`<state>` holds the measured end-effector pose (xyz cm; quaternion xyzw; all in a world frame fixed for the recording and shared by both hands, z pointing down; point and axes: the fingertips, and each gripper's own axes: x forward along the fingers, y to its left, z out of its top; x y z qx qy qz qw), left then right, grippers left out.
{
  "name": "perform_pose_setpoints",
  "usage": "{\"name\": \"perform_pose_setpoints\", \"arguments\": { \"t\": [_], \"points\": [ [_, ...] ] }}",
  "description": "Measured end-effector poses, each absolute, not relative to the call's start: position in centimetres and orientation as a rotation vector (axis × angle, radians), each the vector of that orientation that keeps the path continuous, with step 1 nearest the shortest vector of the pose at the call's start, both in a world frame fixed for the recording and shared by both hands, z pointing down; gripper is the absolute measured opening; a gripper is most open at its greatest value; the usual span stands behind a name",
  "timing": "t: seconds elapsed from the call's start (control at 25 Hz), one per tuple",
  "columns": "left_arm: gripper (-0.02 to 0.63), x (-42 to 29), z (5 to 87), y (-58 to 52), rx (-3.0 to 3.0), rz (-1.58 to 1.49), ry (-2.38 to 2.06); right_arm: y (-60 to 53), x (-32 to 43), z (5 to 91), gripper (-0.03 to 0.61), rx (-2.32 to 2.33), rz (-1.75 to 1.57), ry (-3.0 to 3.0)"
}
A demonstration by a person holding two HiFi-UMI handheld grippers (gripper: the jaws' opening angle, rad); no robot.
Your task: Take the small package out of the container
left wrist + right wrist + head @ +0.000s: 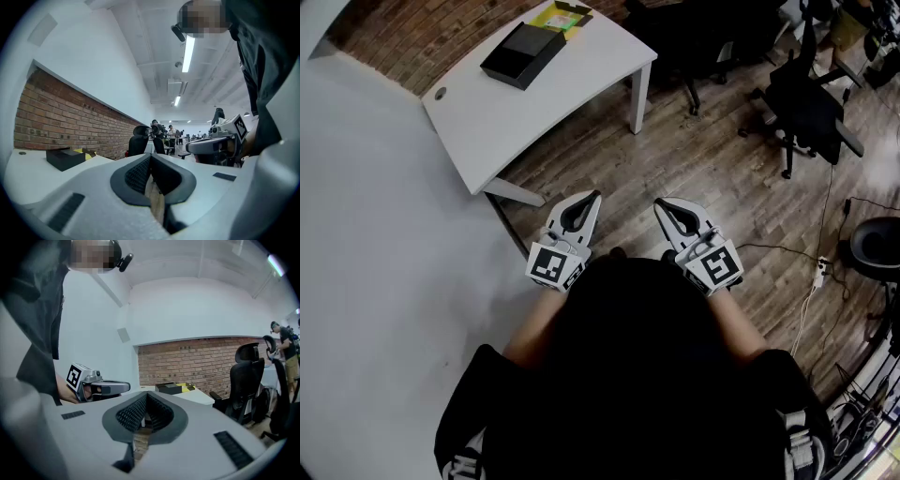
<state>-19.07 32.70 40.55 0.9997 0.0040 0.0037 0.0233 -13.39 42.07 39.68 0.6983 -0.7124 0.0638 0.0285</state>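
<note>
A black box-shaped container (523, 53) lies on the white table (497, 112) far ahead, with a yellow package (561, 16) just behind it at the table's far end. The same black container (64, 157) (169, 388) shows small in both gripper views. My left gripper (594, 196) and right gripper (658, 204) are held side by side close to my body, over the wooden floor, well short of the table. Both are shut with nothing between the jaws. The right gripper (220, 140) shows in the left gripper view, and the left gripper (101, 386) in the right gripper view.
A brick wall (422, 42) runs behind the table. Black office chairs (806, 103) stand on the wooden floor to the right, with cables and a power strip (820, 272) near them. People stand far off in the room.
</note>
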Motion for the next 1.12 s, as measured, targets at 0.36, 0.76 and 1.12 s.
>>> {"name": "perform_pose_setpoints", "arguments": {
  "t": [0.36,0.76,1.12],
  "points": [
    [0.014,-19.3,41.8,32.0,3.072,0.044,0.074,40.9,-13.9,40.0,0.006,2.197,0.221,-2.177],
    [0.014,-18.8,42.3,31.1,3.048,0.033,0.139,40.3,-14.0,39.7,0.006,2.252,0.21,-2.154],
    [0.014,-19.6,43.7,29.0,3.004,0.043,0.071,39.4,-12.8,38.6,0.006,2.289,0.178,-2.149]
  ]
}}
